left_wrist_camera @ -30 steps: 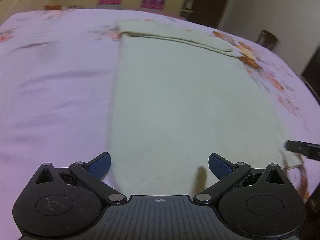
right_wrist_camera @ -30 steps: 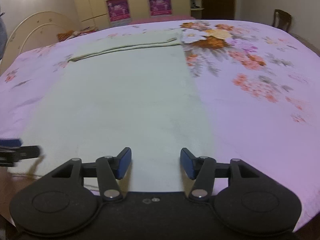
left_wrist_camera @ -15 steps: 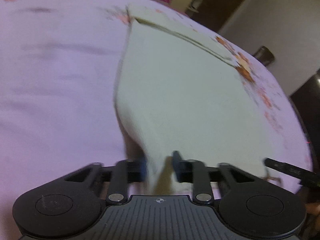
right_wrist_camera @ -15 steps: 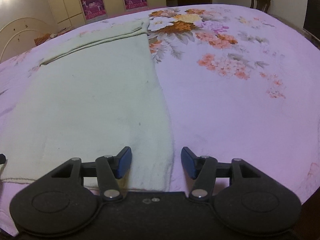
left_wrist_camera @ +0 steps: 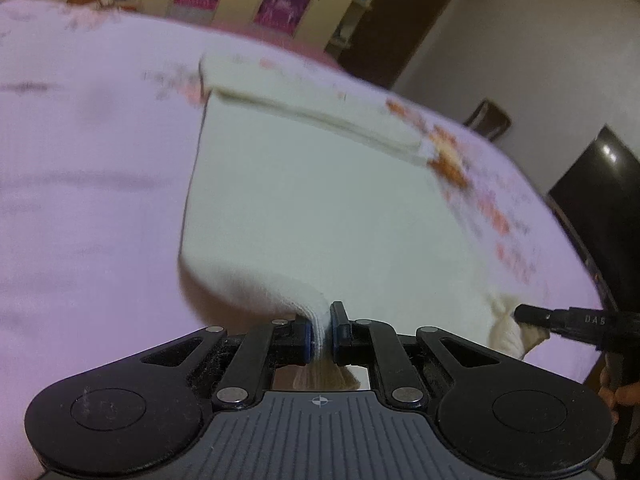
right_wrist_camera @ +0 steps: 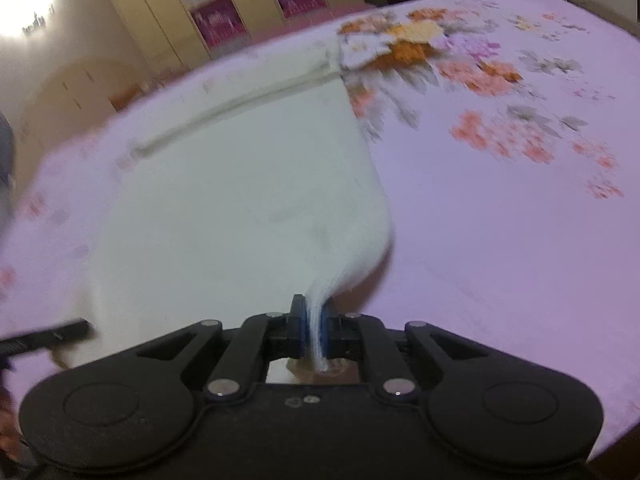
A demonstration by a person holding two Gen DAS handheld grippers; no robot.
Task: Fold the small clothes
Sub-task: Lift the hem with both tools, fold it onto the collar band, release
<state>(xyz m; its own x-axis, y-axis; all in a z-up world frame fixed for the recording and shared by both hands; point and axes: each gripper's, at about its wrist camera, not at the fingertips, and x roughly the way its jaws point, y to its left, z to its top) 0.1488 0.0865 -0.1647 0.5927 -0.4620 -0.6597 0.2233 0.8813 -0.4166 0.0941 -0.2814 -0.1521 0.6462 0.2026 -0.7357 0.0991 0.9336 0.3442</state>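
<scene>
Left wrist view shows a big bed [left_wrist_camera: 88,200] with a pink sheet on it. The sheet has orange and pink flowers [right_wrist_camera: 472,76] printed on its right part. Behind the bed stands a row of pale yellow cupboards [right_wrist_camera: 160,12] with purple posters on them. A dark chair [left_wrist_camera: 488,118] stands by the wall, past the far corner of the bed.

On the bed lies a pale cream cloth [left_wrist_camera: 312,208]. It is spread flat over the middle of the sheet. Its far end is folded over into a thick band that runs across the cloth. The near end is lifted off the sheet at both corners.

The left gripper [left_wrist_camera: 320,332] is down at the near left corner of the cloth. Its jaws are closing, and the blue pads already press the cloth edge from both sides. The cloth rises from the bed and curves into the pads in a soft hump.

The right gripper [right_wrist_camera: 314,332] has the near right corner. Its two pads are squeezed tight on the cloth, which is pinched into a thin bunch between them. The cloth edge bends up from the sheet to reach it.

Each view shows the tip of the other gripper as a thin black bar at the side. Much of both views is blurred.
</scene>
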